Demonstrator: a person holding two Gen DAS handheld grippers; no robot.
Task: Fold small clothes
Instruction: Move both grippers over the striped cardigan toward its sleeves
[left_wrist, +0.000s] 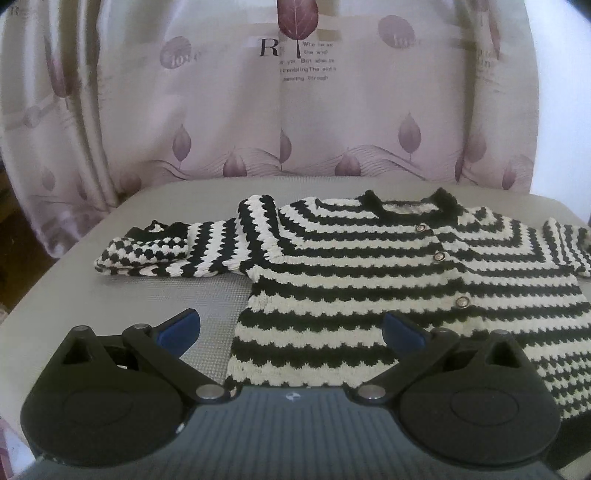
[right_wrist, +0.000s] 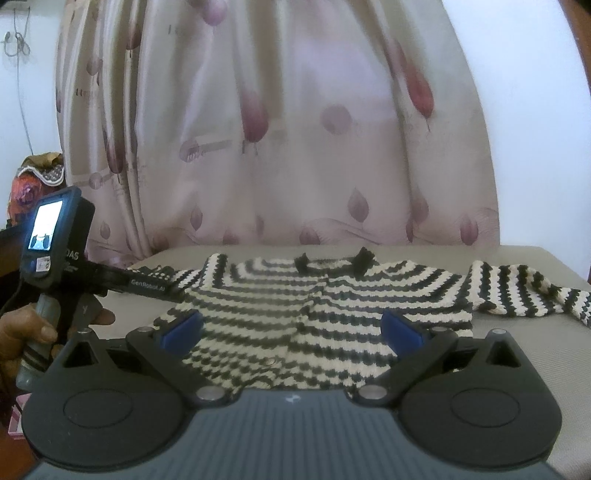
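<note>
left hand-held gripper (left_wrist: 291, 328): jaws wide apart, holding nothing, over hem | striped cardigan (left_wrist: 388, 280): flat on grey desk (left_wrist: 207, 306), left sleeve (left_wrist: 166, 251) already doubled | right hand-held gripper (right_wrist: 291, 328): wide open, empty | risk: loose knit may stretch or drag, pads could pinch 1 layer, fold skews

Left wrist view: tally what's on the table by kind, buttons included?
Striped cardigan: 1
Sleeves spread out: 2
Buttons showing: 3
Total: 6

Both grippers, left and right, are open and hold nothing.
</note>
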